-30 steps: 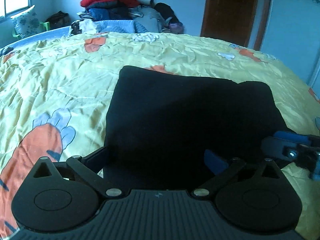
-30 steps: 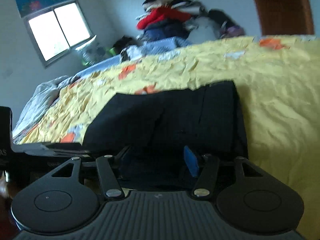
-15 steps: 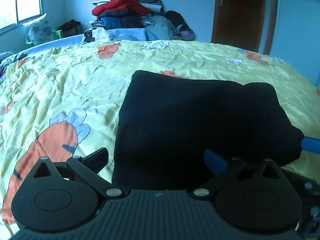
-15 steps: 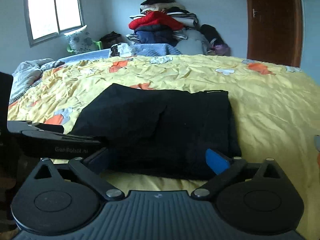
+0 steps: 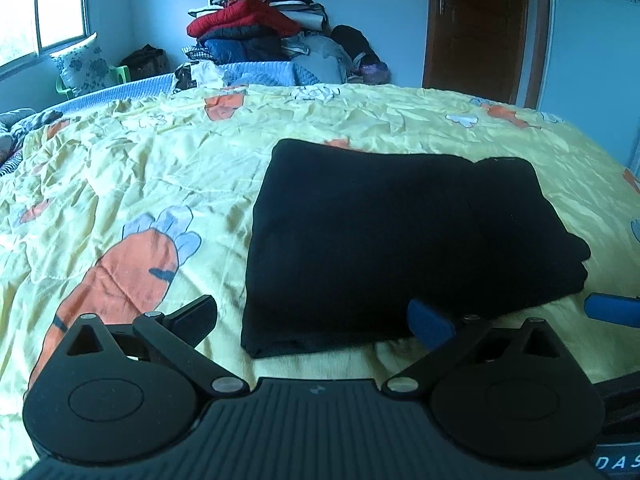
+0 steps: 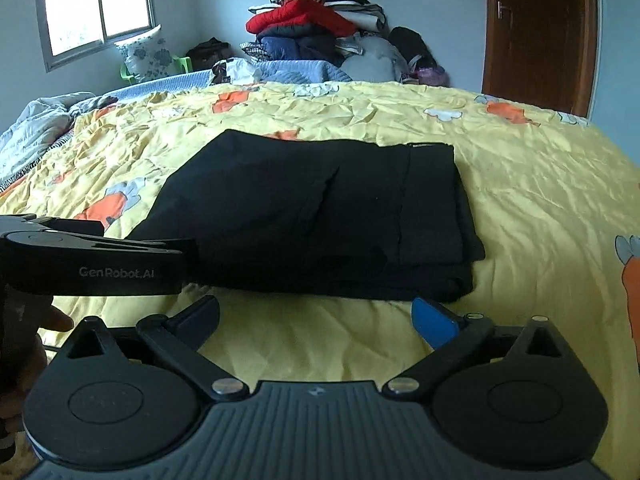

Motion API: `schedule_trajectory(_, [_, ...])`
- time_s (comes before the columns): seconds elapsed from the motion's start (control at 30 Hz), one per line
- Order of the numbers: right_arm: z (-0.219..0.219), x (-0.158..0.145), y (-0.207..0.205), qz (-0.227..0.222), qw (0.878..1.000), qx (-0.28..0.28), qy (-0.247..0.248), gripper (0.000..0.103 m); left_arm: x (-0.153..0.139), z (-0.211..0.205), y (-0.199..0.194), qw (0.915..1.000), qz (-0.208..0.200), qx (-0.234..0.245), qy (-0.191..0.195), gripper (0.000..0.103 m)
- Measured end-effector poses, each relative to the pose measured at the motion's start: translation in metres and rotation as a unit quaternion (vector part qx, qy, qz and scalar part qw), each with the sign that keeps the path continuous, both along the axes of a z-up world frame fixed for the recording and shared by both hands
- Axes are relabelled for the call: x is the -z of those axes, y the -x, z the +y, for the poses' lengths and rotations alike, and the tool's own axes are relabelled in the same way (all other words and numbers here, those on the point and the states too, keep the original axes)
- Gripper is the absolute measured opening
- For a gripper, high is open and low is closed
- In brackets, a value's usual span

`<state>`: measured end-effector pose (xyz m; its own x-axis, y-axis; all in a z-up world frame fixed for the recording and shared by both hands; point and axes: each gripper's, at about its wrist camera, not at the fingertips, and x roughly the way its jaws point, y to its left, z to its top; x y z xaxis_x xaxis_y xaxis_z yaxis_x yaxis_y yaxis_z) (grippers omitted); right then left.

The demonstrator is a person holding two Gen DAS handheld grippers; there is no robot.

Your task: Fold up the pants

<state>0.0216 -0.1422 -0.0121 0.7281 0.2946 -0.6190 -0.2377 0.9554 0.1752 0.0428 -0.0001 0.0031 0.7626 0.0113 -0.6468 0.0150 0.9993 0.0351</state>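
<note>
Both tools have pulled back toward the near edge of the bed since a second ago, when their tips were down at the black cloth, and now they hold nothing. The left tool has its two fingers spread wide, and the near left corner of the pants sits just past the gap between them. The right tool is spread wide too, with a strip of bare yellow sheet between its tips and the near edge of the pants. So the pants lie straight ahead of both tools, a little farther from the right one, and the left tool is the nearer of the two. In the right view the left tool also shows from the side at the left, close by the near left corner of the pile. The pants are black and folded into a flat, thick block, with layers stacked on top of each other at the near edge. The block's long side runs left to right across the bed. The right end looks a bit uneven, with one layer poking out. I think the folding is nearly done or done. Far behind, a heap of clothes sits against the wall.
</note>
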Motion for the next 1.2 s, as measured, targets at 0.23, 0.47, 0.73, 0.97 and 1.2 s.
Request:
schedule_trajectory(0.23, [0.002, 0.005, 0.008, 0.006, 1.000, 0.005, 0.005, 0.103, 0.007, 0.001, 0.016, 0.9999, 0.010, -0.004, -0.002, 0.103])
schedule_trajectory(0.47, [0.001, 0.010, 0.014, 0.010, 1.000, 0.013, 0.018, 0.103, 0.012, 0.007, 0.026, 0.9997, 0.017, -0.019, 0.008, 0.102])
schedule_trajectory(0.73, [-0.008, 0.012, 0.014, 0.008, 0.999, 0.038, 0.028, 0.103, 0.017, 0.012, 0.030, 0.9994, 0.021, -0.026, 0.005, 0.102])
schedule_trajectory(0.97, [-0.014, 0.023, 0.011, 0.013, 0.998, 0.049, 0.039, 0.103, 0.024, 0.011, 0.033, 0.9996, 0.018, -0.023, -0.004, 0.103])
schedule_trajectory(1.2, [-0.013, 0.028, 0.011, 0.003, 0.998, 0.050, 0.041, 0.103, 0.026, 0.010, 0.033, 0.9996, 0.015, -0.024, -0.003, 0.103])
